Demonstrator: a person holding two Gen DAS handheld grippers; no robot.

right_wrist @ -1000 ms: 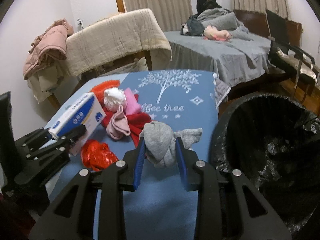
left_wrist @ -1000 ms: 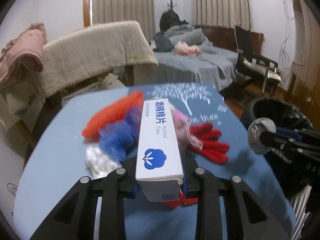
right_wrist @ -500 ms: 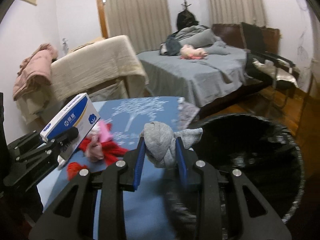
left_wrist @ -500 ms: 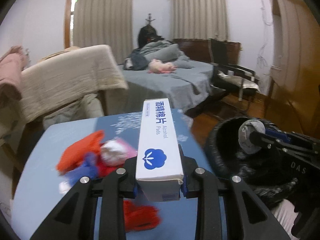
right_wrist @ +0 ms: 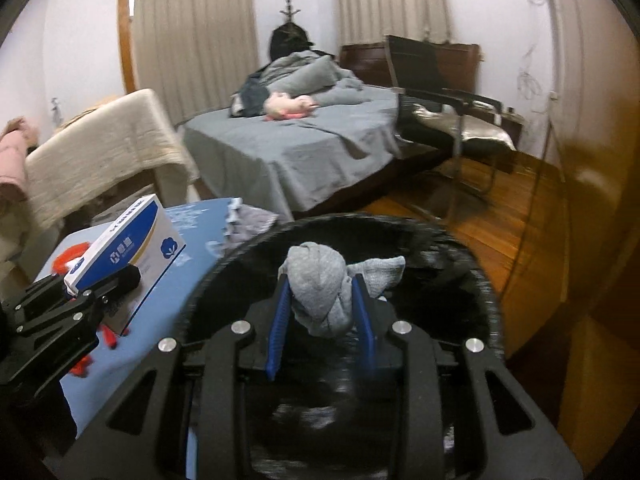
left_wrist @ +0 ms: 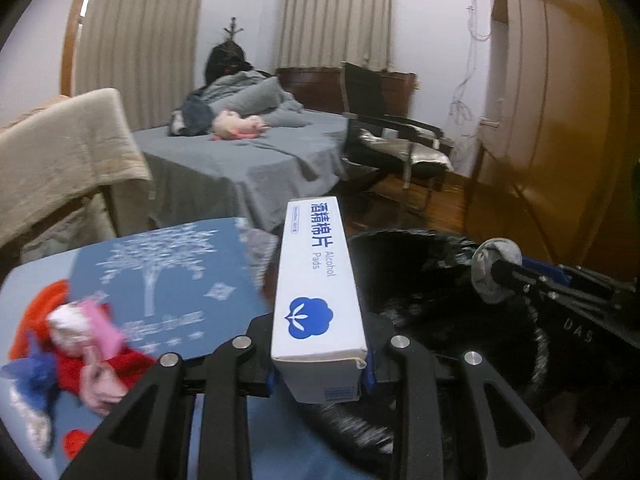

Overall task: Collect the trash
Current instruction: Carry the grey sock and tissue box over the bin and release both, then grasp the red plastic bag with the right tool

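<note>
Trash in our two grippers is what we see first: our left gripper (left_wrist: 320, 372) is clamped on a white and blue box of alcohol pads (left_wrist: 318, 292), its blue pads pressed to both sides of the near end while the long body juts forward, raised above the near edge of the counter (left_wrist: 168, 280) and partly over the rim of the black bin (left_wrist: 440, 280). Our right gripper (right_wrist: 322, 320) pinches a balled grey sock (right_wrist: 320, 292) between its blue pads, with a loose end sticking out to the right; it hangs right over the open mouth of the bin, whose black liner fills the space under and around the fingers. From the right wrist view the box and our left gripper (right_wrist: 80, 300) sit off to the left, above the blue counter cloth. On the counter to our left lies a heap of soft scraps (left_wrist: 80, 340): red, orange, pink, blue and a whitish wad, all blurred. Behind the counter stand a bed (right_wrist: 296, 148) with grey covers, a black chair (right_wrist: 444, 108) and a beige blanket (left_wrist: 60, 152) draped over furniture.
</note>
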